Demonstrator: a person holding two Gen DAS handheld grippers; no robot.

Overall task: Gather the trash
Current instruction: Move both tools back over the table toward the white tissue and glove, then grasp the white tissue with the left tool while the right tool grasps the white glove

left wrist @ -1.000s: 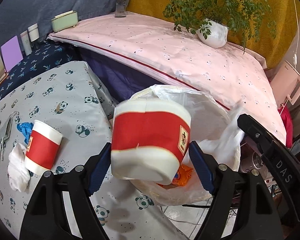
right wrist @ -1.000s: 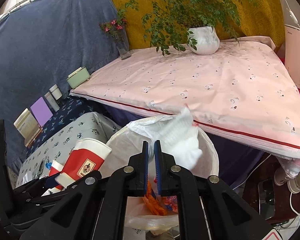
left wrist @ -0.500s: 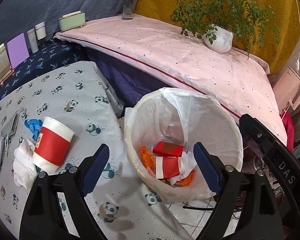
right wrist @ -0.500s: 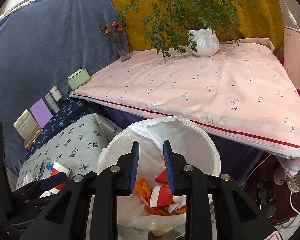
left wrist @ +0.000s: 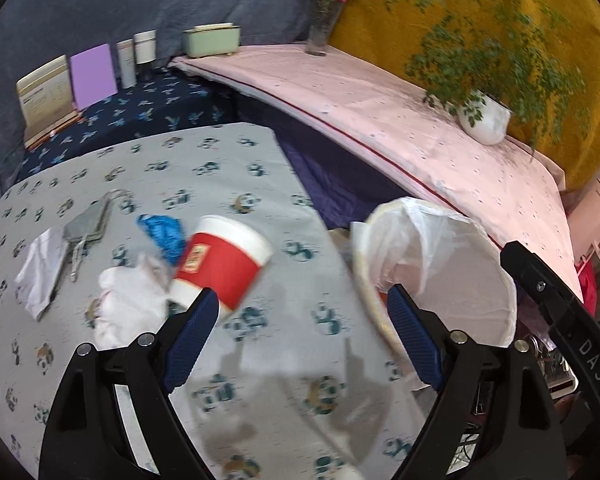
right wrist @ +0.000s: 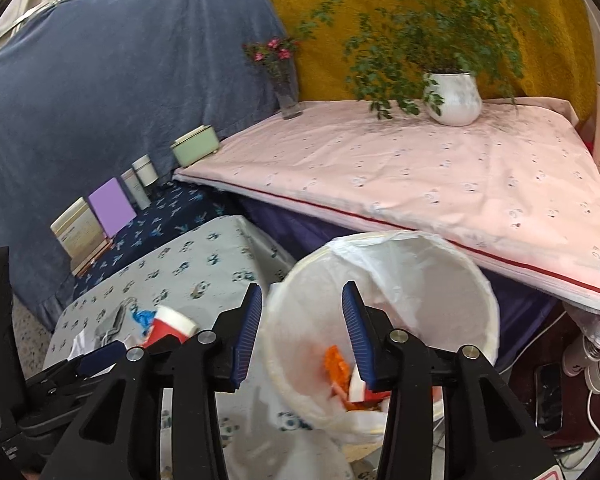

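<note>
A red and white paper cup point(left wrist: 224, 264) stands on the panda-print table, also in the right wrist view point(right wrist: 168, 326). Crumpled white tissue point(left wrist: 128, 304) lies against its left side, with a blue wrapper point(left wrist: 162, 232) behind it. A white bin with a plastic liner point(left wrist: 440, 276) stands off the table's right edge; the right wrist view shows orange and red trash inside the bin point(right wrist: 380, 312). My left gripper point(left wrist: 300, 340) is open and empty, above the table just in front of the cup. My right gripper point(right wrist: 300, 332) is open and empty over the bin's near rim.
Keys point(left wrist: 88, 228) and a white paper scrap point(left wrist: 40, 268) lie at the table's left. A pink-sheeted surface point(left wrist: 380, 120) carries a potted plant point(left wrist: 484, 120) and a flower vase point(left wrist: 320, 36). Boxes and jars point(left wrist: 92, 72) line the blue backdrop.
The cup held by my left gripper and the tissue in my right dropped into the bin. Both grippers opened. My left gripper swung left toward the cup on the table.
</note>
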